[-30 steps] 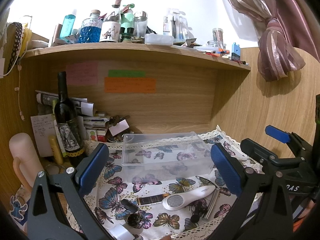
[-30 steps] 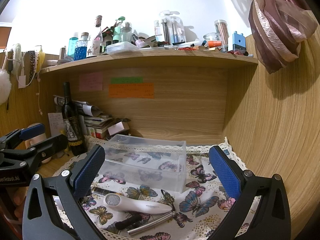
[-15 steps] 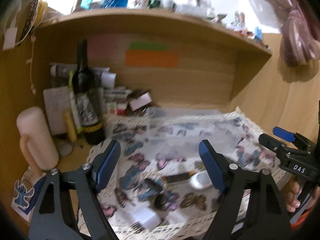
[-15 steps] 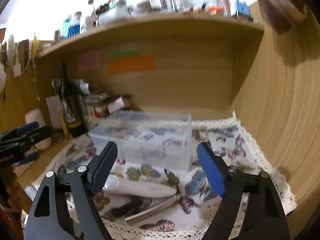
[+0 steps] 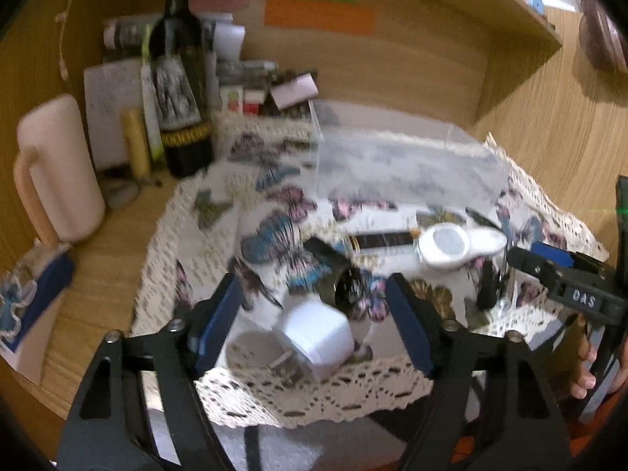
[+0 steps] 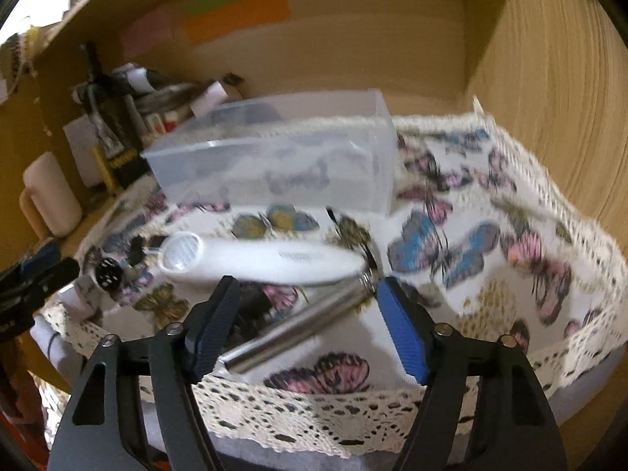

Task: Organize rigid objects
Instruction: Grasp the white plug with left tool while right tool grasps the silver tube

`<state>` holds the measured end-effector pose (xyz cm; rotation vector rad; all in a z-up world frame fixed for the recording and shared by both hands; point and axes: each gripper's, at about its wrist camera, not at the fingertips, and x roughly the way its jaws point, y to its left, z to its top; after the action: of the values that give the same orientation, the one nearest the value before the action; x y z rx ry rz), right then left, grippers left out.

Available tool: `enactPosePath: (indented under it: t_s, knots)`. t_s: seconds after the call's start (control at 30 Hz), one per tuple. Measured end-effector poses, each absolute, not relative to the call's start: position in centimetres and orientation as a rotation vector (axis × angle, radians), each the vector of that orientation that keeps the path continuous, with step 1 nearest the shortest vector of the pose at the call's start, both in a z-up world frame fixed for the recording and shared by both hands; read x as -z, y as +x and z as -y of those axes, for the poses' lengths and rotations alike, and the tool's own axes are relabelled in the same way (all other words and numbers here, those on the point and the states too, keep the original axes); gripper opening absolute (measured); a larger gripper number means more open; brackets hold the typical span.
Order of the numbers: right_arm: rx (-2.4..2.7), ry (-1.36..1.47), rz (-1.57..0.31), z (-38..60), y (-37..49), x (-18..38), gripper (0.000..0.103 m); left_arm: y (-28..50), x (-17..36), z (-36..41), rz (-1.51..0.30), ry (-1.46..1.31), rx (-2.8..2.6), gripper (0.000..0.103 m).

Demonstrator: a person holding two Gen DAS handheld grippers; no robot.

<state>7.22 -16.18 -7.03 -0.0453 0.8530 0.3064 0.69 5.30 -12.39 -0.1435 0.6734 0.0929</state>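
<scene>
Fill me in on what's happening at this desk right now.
A person holds a pair of tongs in each hand over a butterfly-print cloth. The left tongs, jaws just closing but gripping nothing, frame a white plug adapter. The right tongs, also narrowing and empty, frame a silver metal tube beside a white handheld device. The clear plastic bin behind looks empty, though the view is blurred.

Black left gripper (image 5: 314, 314) and right gripper (image 6: 306, 314) (blue-padded jaws, silver screws).
</scene>
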Motion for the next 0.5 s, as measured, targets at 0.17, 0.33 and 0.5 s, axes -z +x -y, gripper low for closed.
enactPosePath:
  t_s: [0.17, 0.33, 0.5]
  knots:
    - [-0.293, -0.037, -0.900, 16.3, 7.4, 8.4, 0.058, 1.0, 14.1, -4.9, -0.718, -0.138, -0.077, 0.059]
    - [-0.312, -0.064, -0.891, 16.3, 6.8, 8.5, 0.051, 1.0, 15.2, -4.8, -0.734, -0.116, -0.083, 0.048]
    - [-0.341, -0.041, -0.893, 16.9, 6.7, 8.3, 0.036, 0.8, 15.1, -4.8, -0.731, -0.112, -0.075, 0.048]
